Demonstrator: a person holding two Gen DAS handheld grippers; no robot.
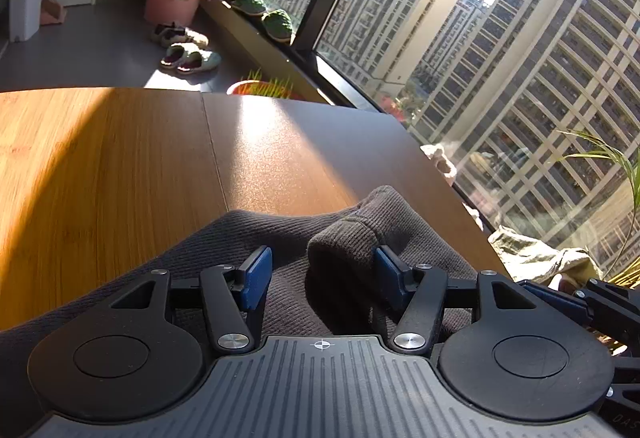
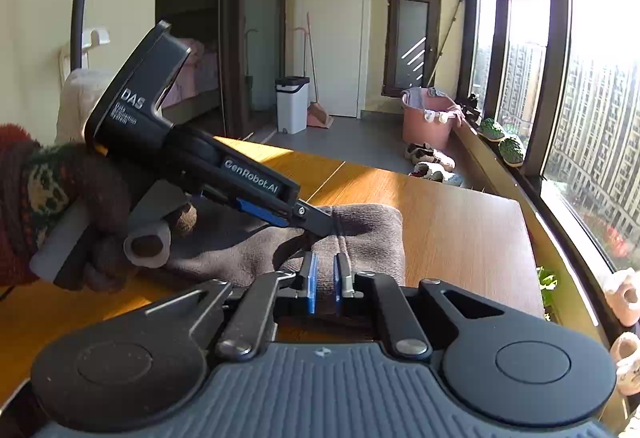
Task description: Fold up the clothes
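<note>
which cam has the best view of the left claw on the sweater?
Right wrist view. It shows the whole left claw from outside, held in a gloved hand, tip down on the grey sweater. The left wrist view shows only its own blue pads, spread apart over the fabric.

The left claw [image 1: 322, 274] has black linkage arms with silver screw heads, blue pads [image 1: 256, 276], two round black discs and a ribbed grey housing marked with a small crosshair. The right claw [image 2: 325, 284] is built alike. Seen from the right wrist, the left body is black with white lettering "DAS" and "GenRobot.AI". The hand [image 2: 100, 205] wears a dark brown knit glove and a red, green and cream patterned cuff [image 2: 28, 193].
</note>
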